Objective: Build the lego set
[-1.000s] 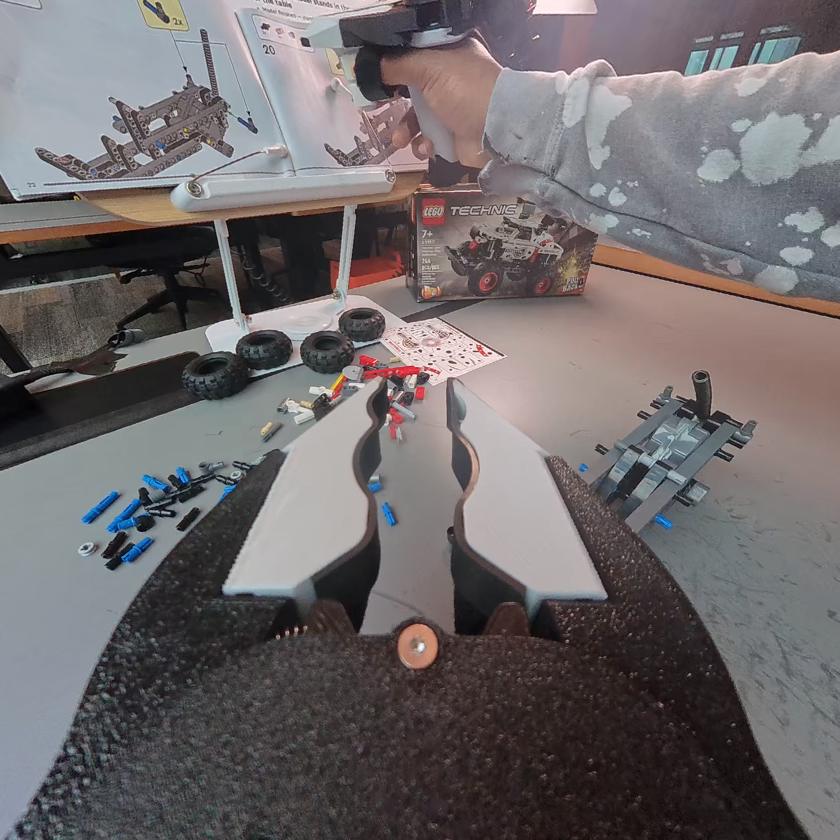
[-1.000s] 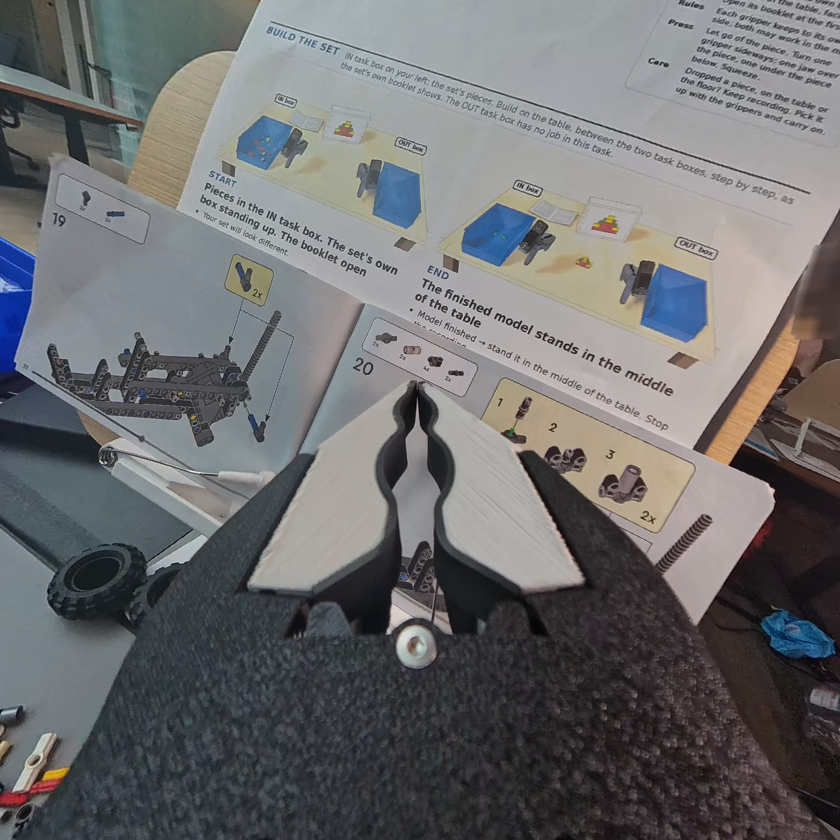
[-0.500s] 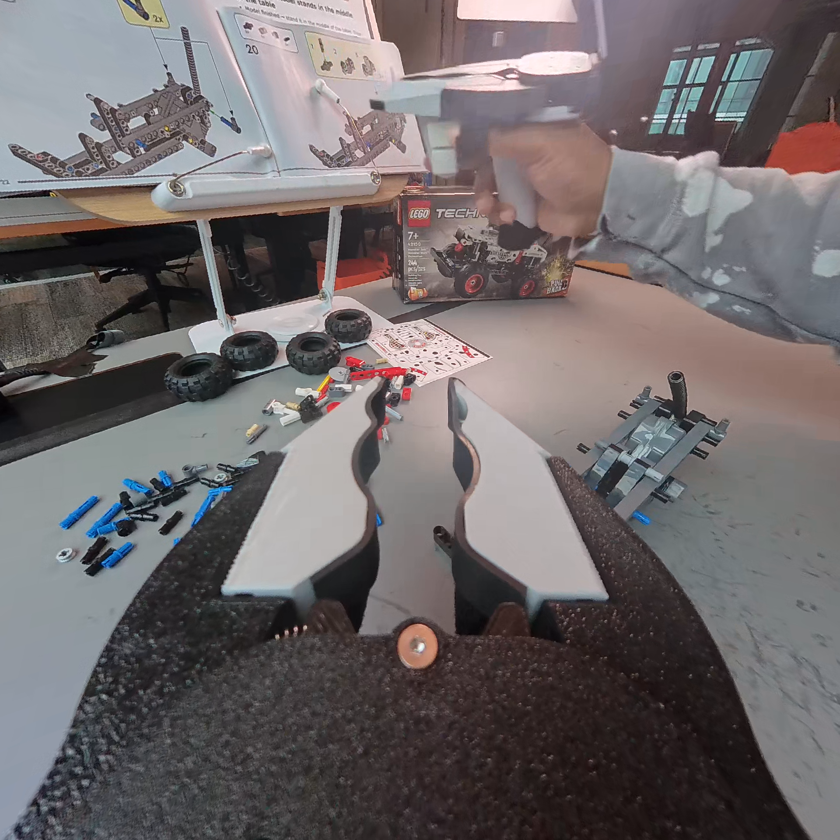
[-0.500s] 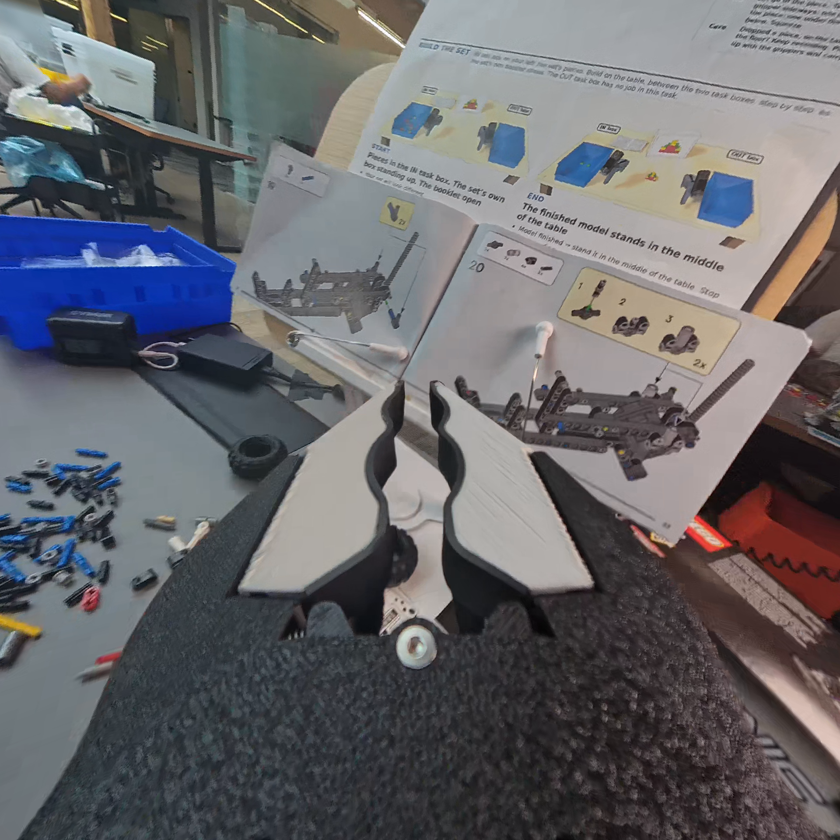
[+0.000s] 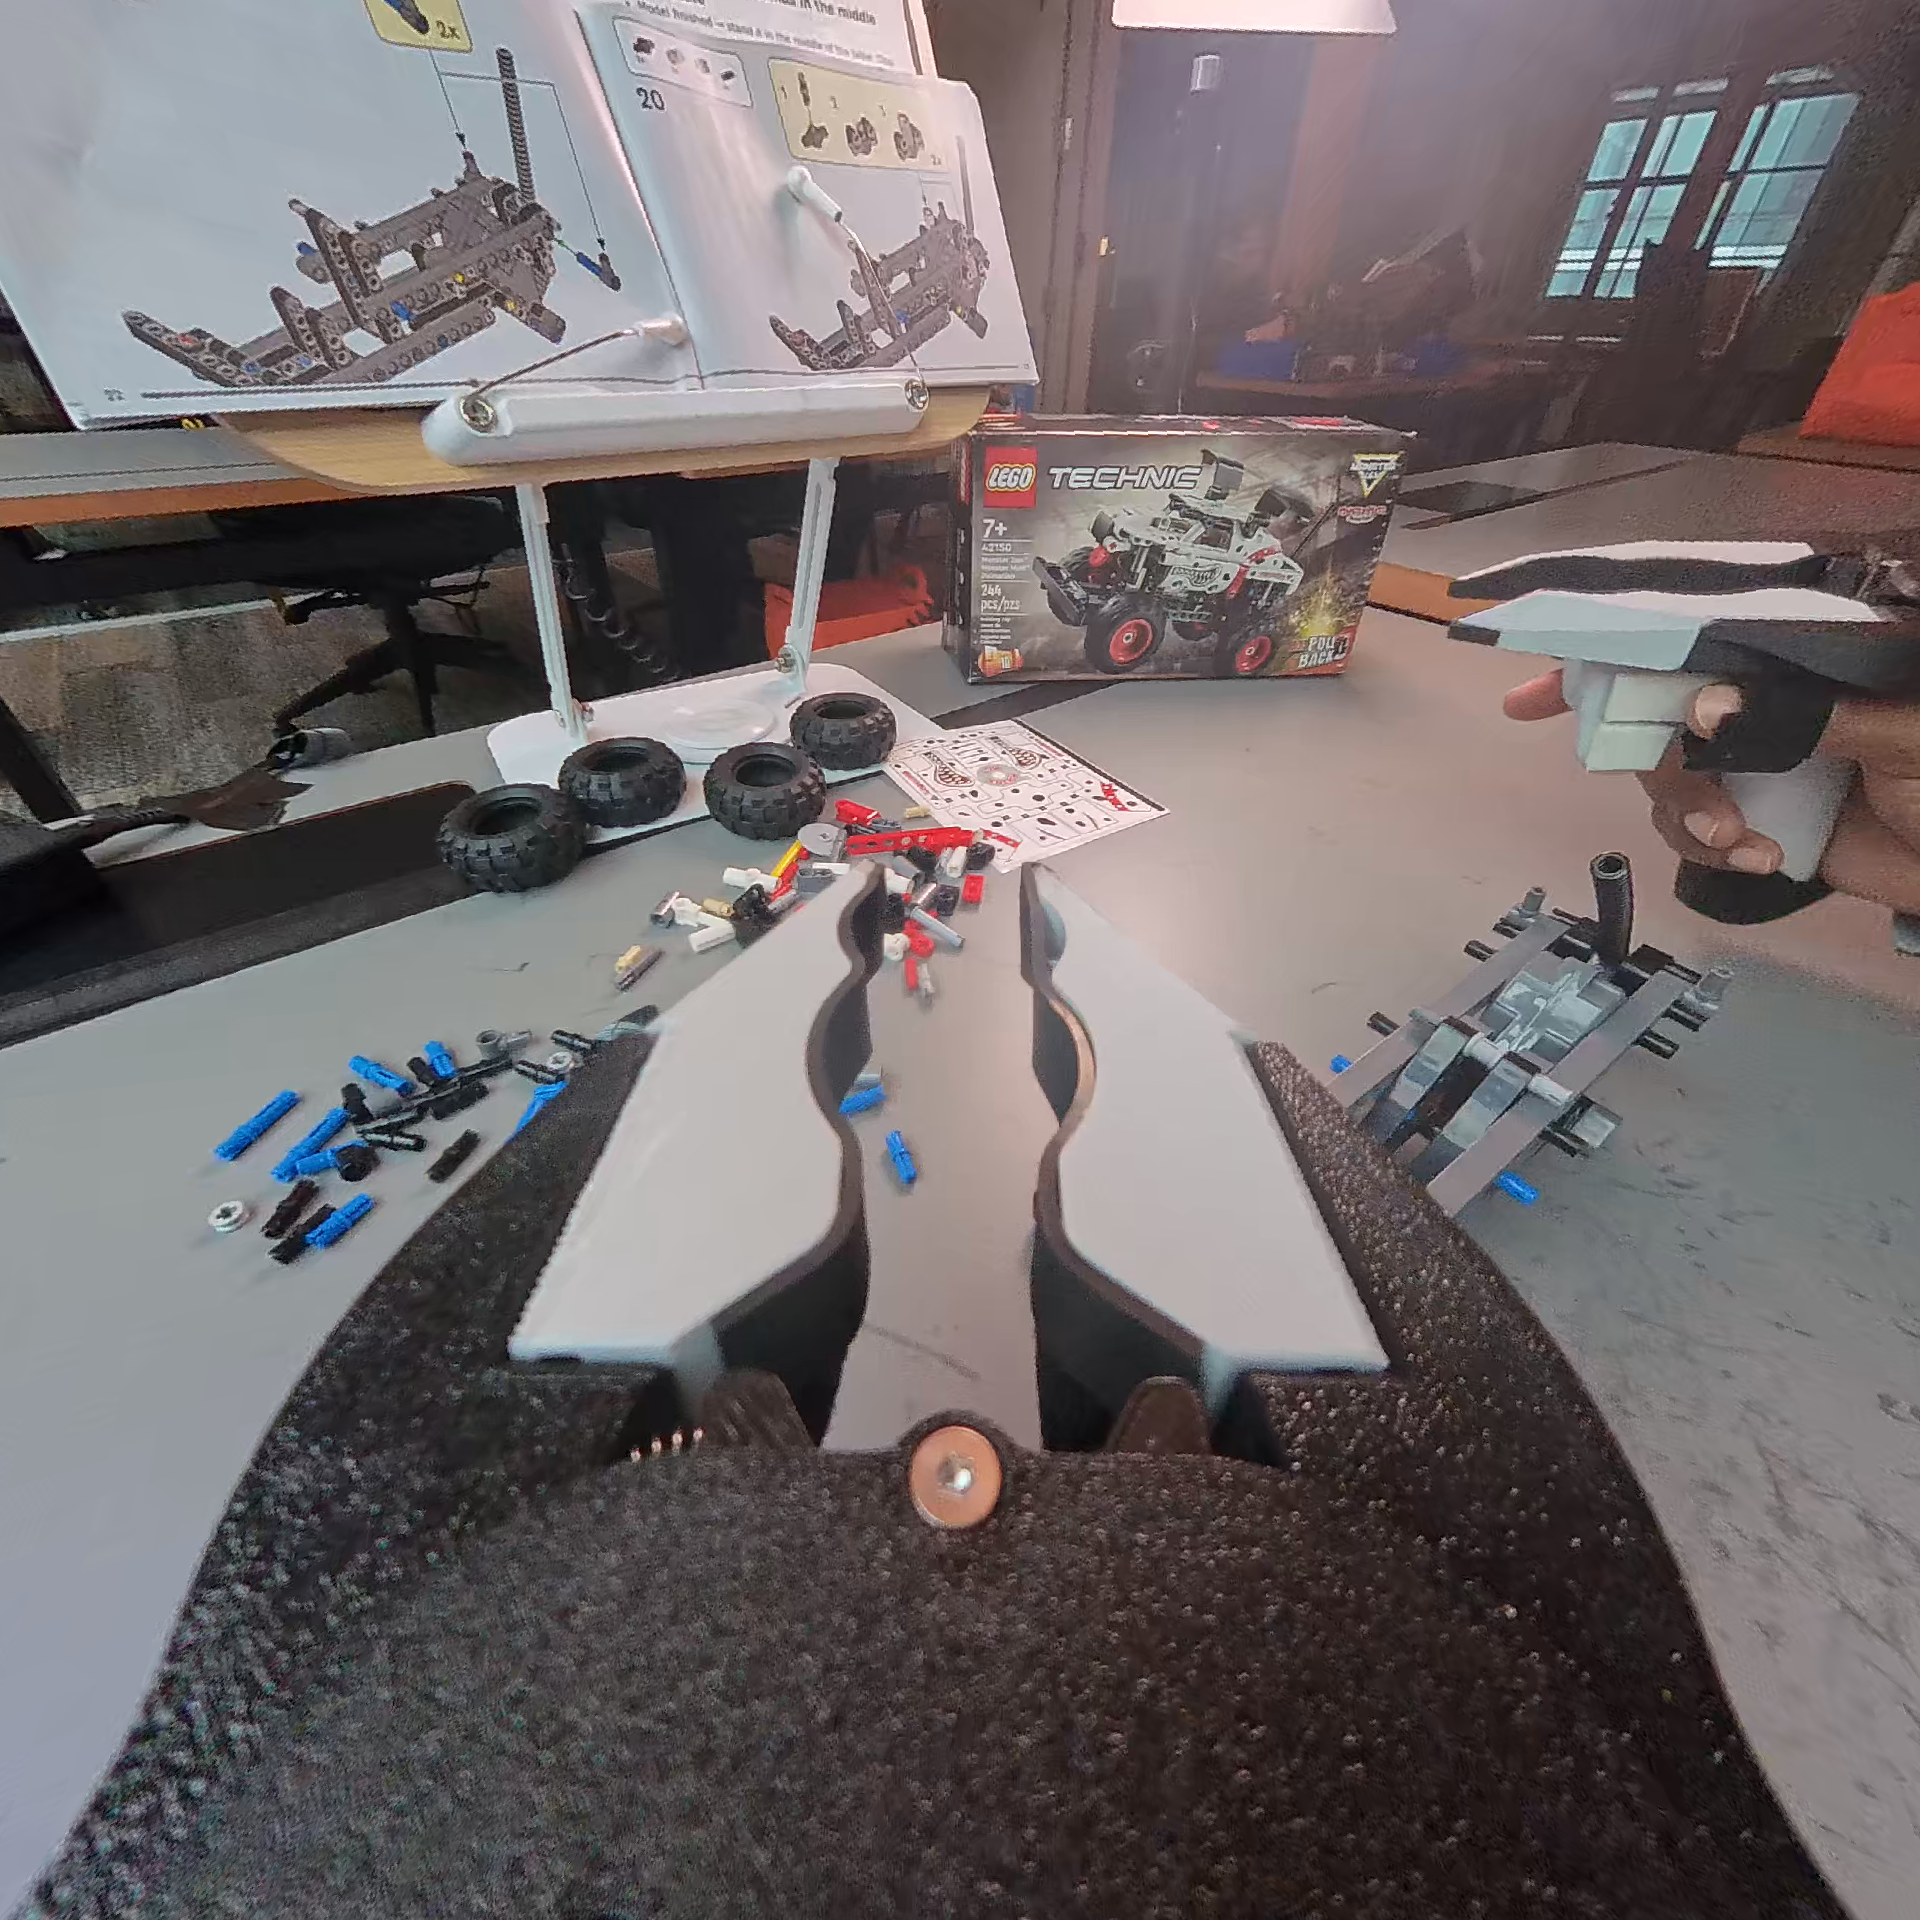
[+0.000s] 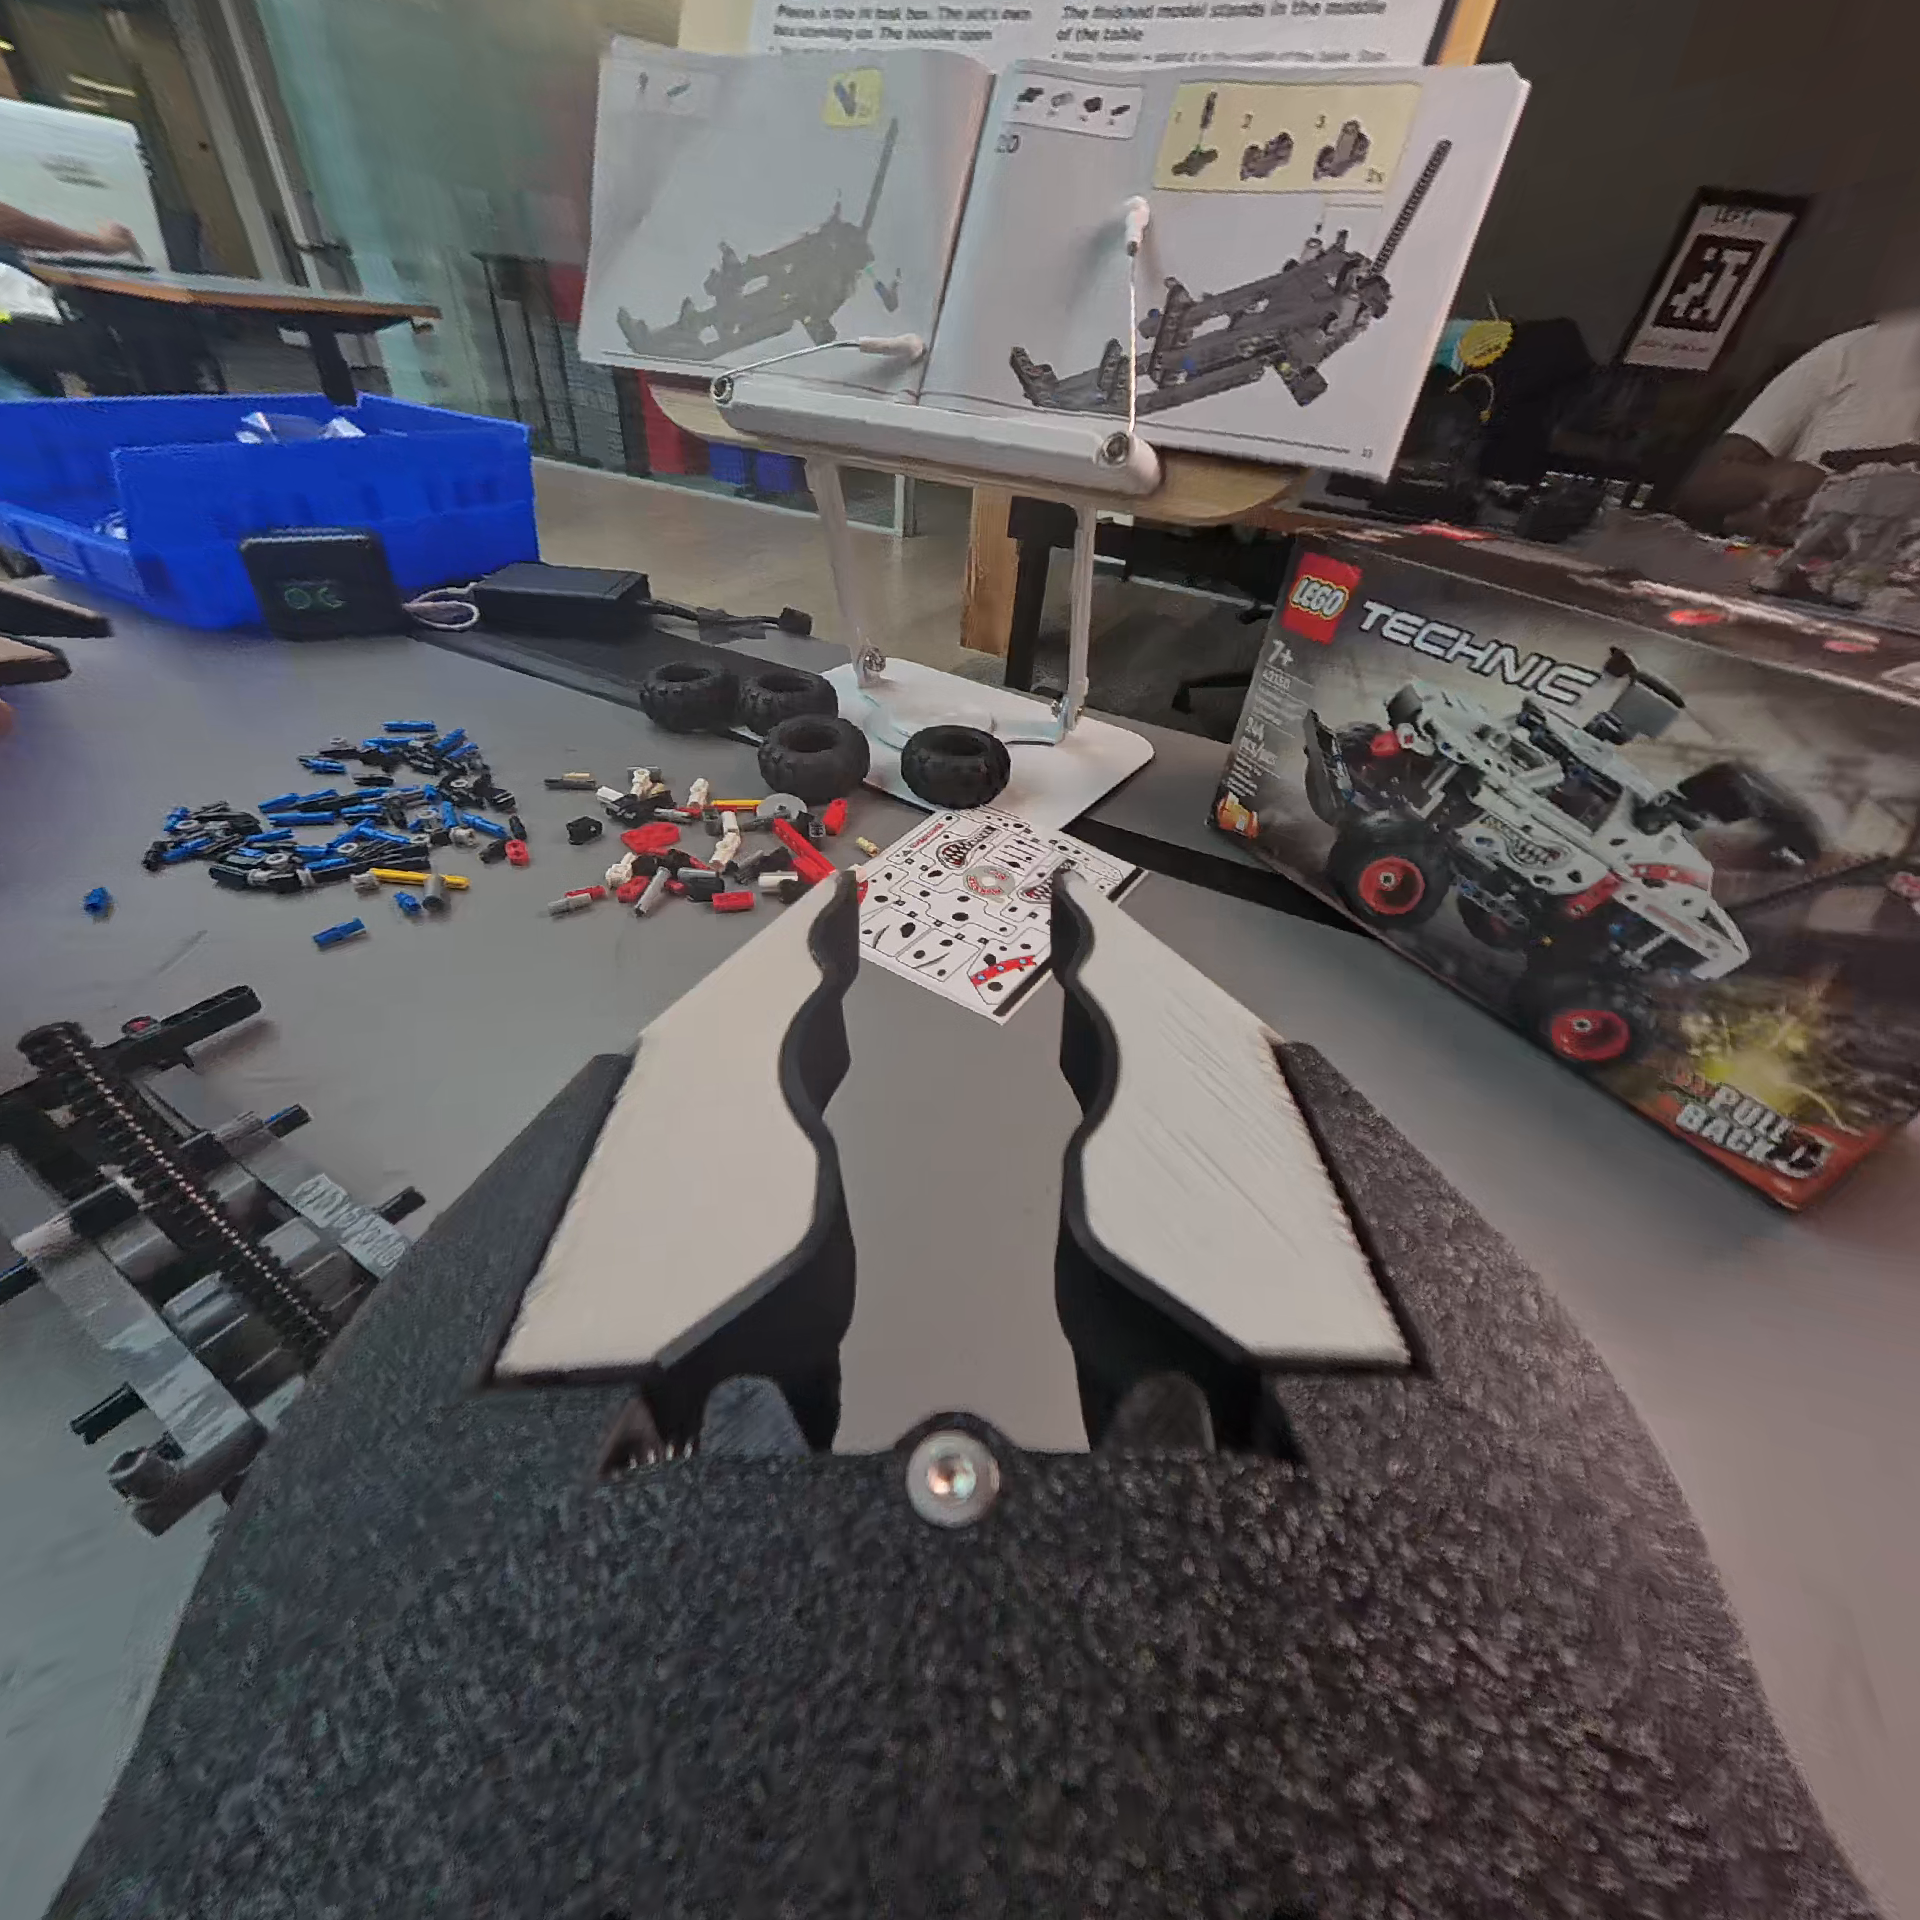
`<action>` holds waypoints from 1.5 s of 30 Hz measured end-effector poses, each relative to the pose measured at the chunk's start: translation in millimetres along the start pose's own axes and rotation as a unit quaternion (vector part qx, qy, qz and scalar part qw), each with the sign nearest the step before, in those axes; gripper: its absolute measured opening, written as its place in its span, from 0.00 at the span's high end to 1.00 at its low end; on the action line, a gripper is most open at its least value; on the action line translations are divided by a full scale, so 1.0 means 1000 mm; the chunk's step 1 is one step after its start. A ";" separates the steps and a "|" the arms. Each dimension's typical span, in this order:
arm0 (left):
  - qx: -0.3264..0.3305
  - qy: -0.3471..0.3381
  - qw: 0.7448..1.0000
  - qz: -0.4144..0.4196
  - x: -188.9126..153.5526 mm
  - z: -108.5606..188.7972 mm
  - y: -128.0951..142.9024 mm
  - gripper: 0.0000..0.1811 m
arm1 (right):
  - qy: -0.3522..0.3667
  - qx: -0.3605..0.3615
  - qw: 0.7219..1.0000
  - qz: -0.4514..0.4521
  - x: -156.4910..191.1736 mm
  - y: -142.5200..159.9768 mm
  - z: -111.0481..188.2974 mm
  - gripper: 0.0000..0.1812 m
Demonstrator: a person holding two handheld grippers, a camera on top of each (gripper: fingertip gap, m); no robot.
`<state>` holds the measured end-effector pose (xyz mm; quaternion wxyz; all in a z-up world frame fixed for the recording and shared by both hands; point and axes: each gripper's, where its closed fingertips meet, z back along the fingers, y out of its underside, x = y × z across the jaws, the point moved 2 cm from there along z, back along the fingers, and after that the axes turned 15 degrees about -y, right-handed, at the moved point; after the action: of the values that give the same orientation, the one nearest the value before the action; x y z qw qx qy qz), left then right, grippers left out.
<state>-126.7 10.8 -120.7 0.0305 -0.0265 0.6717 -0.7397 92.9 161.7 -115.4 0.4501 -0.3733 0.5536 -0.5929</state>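
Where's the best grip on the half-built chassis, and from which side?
Grip the chassis across its long grey side beams, mid-length, coming from above with the right gripper. It lies flat on the table, its beams run parallel, and pins stick out sideways; the upright black spring looks too flexible to hold.

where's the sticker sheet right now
The sticker sheet lies flat on the table, just beyond the right gripper fingertips in the right wrist view, between the loose red and white pieces and the set's box.
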 end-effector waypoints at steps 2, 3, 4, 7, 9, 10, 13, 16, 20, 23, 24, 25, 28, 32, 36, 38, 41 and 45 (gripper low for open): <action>0.000 -0.014 1.000 -0.009 0.004 0.000 0.001 0.85 | 0.004 -0.005 1.000 -0.026 -0.003 0.011 0.001 0.81; -0.001 -0.020 1.000 -0.009 0.006 0.001 0.000 0.85 | 0.001 -0.006 0.999 -0.037 -0.003 0.015 0.000 0.81; -0.002 -0.026 1.000 -0.009 0.008 0.001 -0.001 0.85 | -0.001 -0.006 0.999 -0.043 -0.003 0.017 -0.001 0.81; 0.014 -0.073 0.997 -0.015 0.025 0.000 0.001 0.88 | 0.003 -0.024 0.999 -0.027 -0.002 0.010 0.001 0.81; 0.042 -0.112 0.993 -0.012 0.041 0.000 0.005 0.89 | -0.006 -0.032 0.999 -0.029 0.002 0.006 0.002 0.81; 0.052 -0.123 0.991 -0.004 0.047 0.000 0.006 0.89 | -0.012 -0.037 0.999 -0.032 0.004 0.005 0.002 0.82; 0.064 -0.139 0.988 0.015 0.062 0.004 0.001 0.89 | -0.032 -0.038 0.998 -0.049 0.012 0.003 0.003 0.82; 0.078 -0.128 0.989 0.004 0.066 0.009 -0.011 0.88 | -0.044 -0.041 0.996 -0.063 0.017 0.002 0.002 0.83; 0.056 -0.091 0.991 -0.077 0.058 0.018 -0.060 0.93 | -0.049 -0.032 0.996 -0.071 0.019 0.008 -0.001 0.83; 0.148 -0.029 0.969 -0.195 0.053 0.010 -0.065 0.93 | -0.059 -0.027 0.995 -0.077 0.021 0.009 -0.002 0.84; 0.194 0.005 0.955 -0.225 0.051 0.005 -0.058 0.92 | -0.060 -0.028 0.995 -0.077 0.021 0.009 -0.001 0.84; 0.244 0.042 0.934 -0.257 0.050 0.002 -0.046 0.92 | -0.061 -0.030 0.995 -0.076 0.021 0.008 -0.001 0.85; 0.386 0.111 0.854 -0.329 0.064 -0.005 -0.001 0.90 | -0.061 -0.030 0.995 -0.071 0.019 0.006 0.002 0.86; 0.491 0.158 0.768 -0.380 0.088 -0.007 0.046 0.91 | -0.059 -0.030 0.996 -0.067 0.016 0.005 0.004 0.87; 0.541 0.170 0.731 -0.381 0.101 -0.008 0.073 0.90 | -0.060 -0.026 0.995 -0.073 0.014 0.009 0.003 0.88; 0.555 0.174 0.725 -0.369 0.103 -0.008 0.081 0.89 | -0.065 -0.022 0.995 -0.077 0.016 0.011 0.002 0.88; 0.563 0.178 0.722 -0.360 0.102 -0.007 0.088 0.89 | -0.070 -0.016 0.995 -0.075 0.018 0.013 0.000 0.88; 0.562 0.176 0.720 -0.368 0.102 -0.010 0.092 0.91 | -0.074 -0.009 0.995 -0.072 0.020 0.016 -0.002 0.88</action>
<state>-228.2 3.6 -213.4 -0.3536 -0.1187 0.0634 -0.9257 87.2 143.8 -132.8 0.4424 -0.4591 0.4957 -0.5898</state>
